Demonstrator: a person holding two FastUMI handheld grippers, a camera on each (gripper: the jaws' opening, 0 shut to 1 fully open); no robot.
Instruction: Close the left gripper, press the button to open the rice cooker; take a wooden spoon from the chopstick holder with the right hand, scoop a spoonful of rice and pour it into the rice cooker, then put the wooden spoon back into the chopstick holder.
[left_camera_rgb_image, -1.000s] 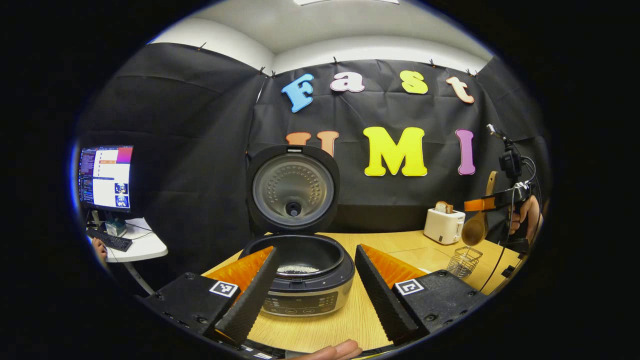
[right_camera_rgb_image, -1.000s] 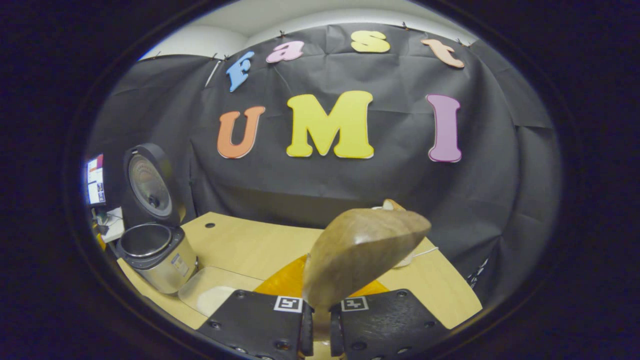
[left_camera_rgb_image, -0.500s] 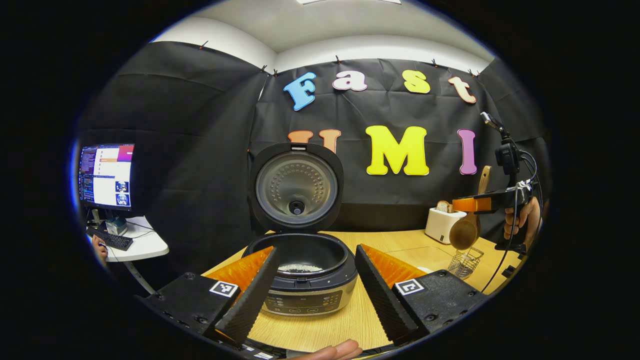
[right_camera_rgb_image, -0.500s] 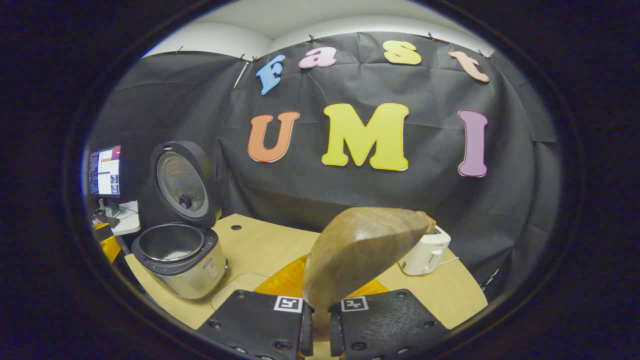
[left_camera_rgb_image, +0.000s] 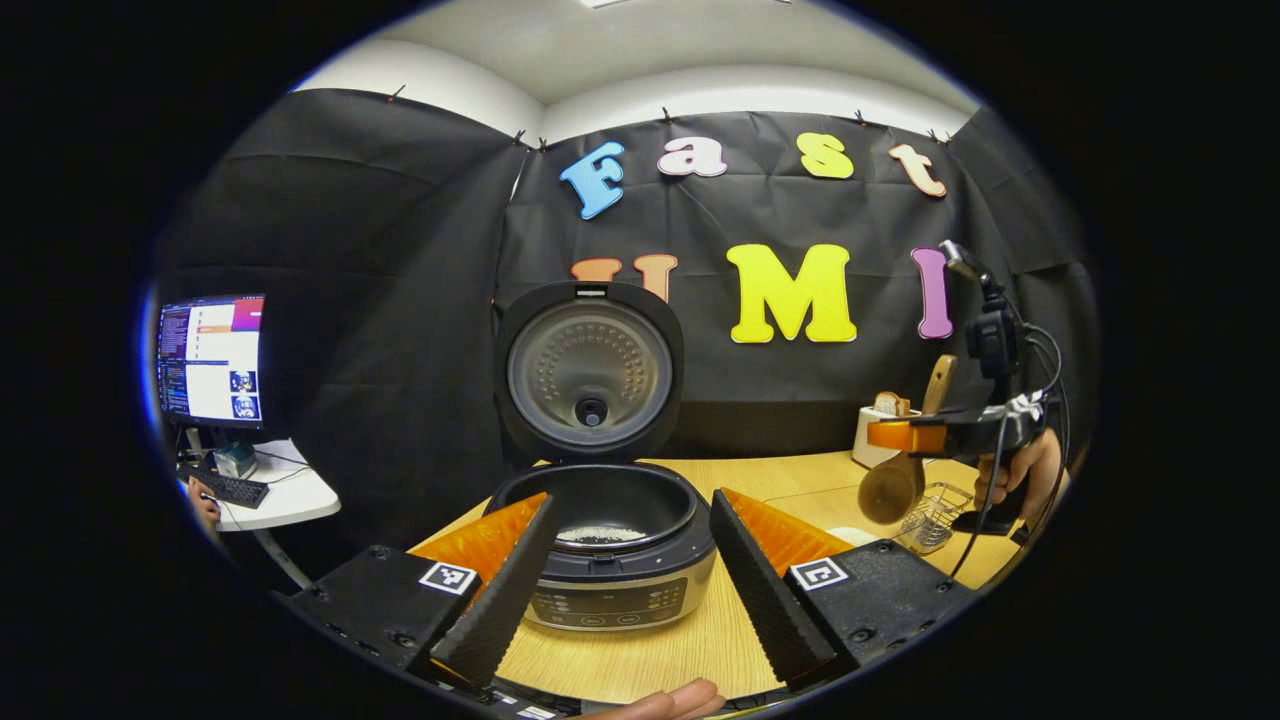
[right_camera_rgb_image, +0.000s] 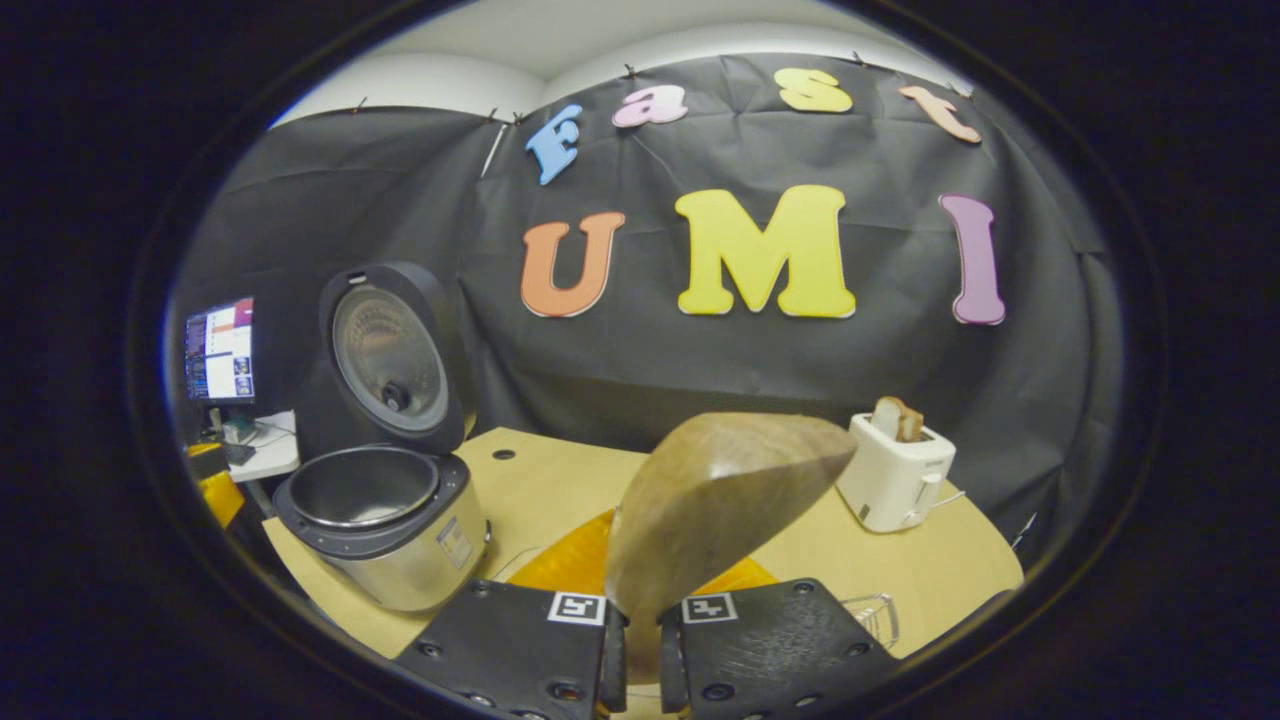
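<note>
The rice cooker (left_camera_rgb_image: 610, 575) stands in front of me with its lid (left_camera_rgb_image: 590, 370) raised, and a little white rice (left_camera_rgb_image: 600, 535) lies in the pot. My left gripper (left_camera_rgb_image: 625, 590) is open, one finger on each side of the cooker's front. At the far right my right gripper (left_camera_rgb_image: 885, 437) is shut on the wooden spoon (left_camera_rgb_image: 893, 487), whose bowl hangs down just left of and above the wire chopstick holder (left_camera_rgb_image: 932, 512). In the right gripper view the spoon bowl (right_camera_rgb_image: 720, 500) rises from between the shut fingers of the right gripper (right_camera_rgb_image: 640, 650), with the holder (right_camera_rgb_image: 872, 615) low at the right.
A white toaster (right_camera_rgb_image: 895, 480) with bread stands at the back right of the wooden table (right_camera_rgb_image: 560, 490). The open cooker (right_camera_rgb_image: 385, 525) sits at the table's left. A monitor (left_camera_rgb_image: 210, 355) and a keyboard rest on a side table at the far left. A person's fingertip (left_camera_rgb_image: 665, 702) shows at the bottom edge.
The right gripper has come down and to the left with the spoon, bringing its bowl close to the wire holder. The right gripper view has swung so that the toaster shows fully. The left gripper stays still.
</note>
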